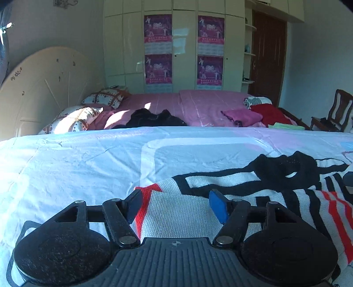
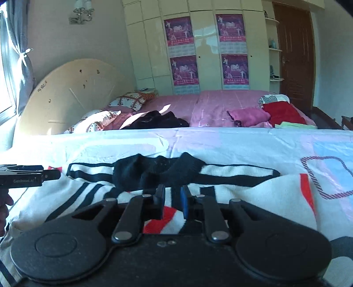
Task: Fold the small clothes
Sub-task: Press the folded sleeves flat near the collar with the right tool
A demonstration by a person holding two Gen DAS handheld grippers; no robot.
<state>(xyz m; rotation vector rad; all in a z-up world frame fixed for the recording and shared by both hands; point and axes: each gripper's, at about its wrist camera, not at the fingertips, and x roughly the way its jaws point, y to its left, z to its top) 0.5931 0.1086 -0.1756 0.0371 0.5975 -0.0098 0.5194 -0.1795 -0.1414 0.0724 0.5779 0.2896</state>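
White knitted garment with black and red stripes (image 1: 220, 212) lies rumpled on bed (image 1: 66, 167), no fold seen; left hand-held gripper (image 1: 175, 204) spread wide, right hand-held gripper (image 2: 172, 202) narrowed, nothing gripped

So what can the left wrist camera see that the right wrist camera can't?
Only the left wrist view shows the wooden chair beside the far bed, and the left tool with its jaws wide apart over the striped sweater. Only the right wrist view shows the curtain, the wall lamp, and the right tool with its jaws close together, a narrow gap between them. Both show the sweater, the black garment, the red cloth and the posters.
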